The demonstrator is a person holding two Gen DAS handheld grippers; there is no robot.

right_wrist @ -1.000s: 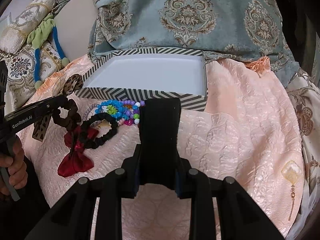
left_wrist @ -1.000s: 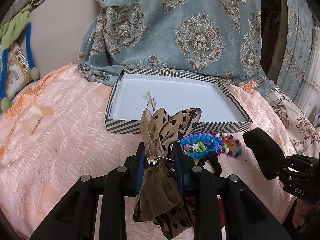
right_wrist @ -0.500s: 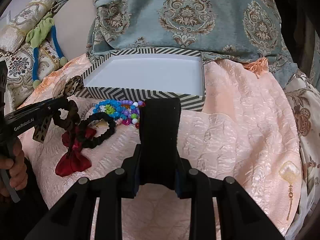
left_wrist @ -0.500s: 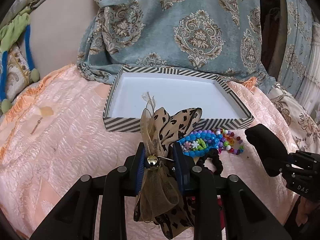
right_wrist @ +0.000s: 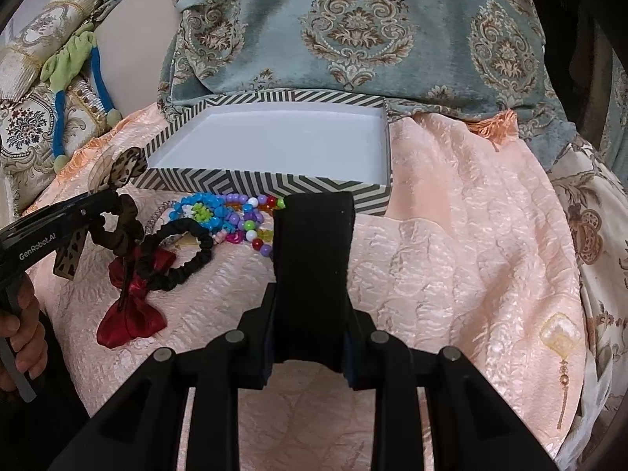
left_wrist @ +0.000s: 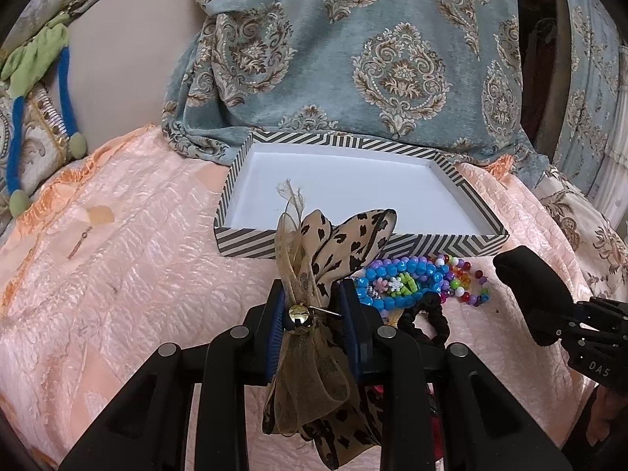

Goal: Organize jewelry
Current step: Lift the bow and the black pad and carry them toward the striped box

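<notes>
My left gripper is shut on a leopard-print ribbon bow with a gold bead, held up just in front of the striped box. The box's white inside is bare. My right gripper is shut on a black rectangular pad, which stands upright between its fingers. The same pad shows at the right in the left wrist view. Colourful bead bracelets, a black scrunchie and a red bow lie on the peach bedspread before the striped box.
A blue-grey patterned cloth hangs right behind the box. A gold pendant lies on the bedspread at the right. Embroidered cushions with a green and blue cord sit at the left. A person's hand grips the left tool's handle.
</notes>
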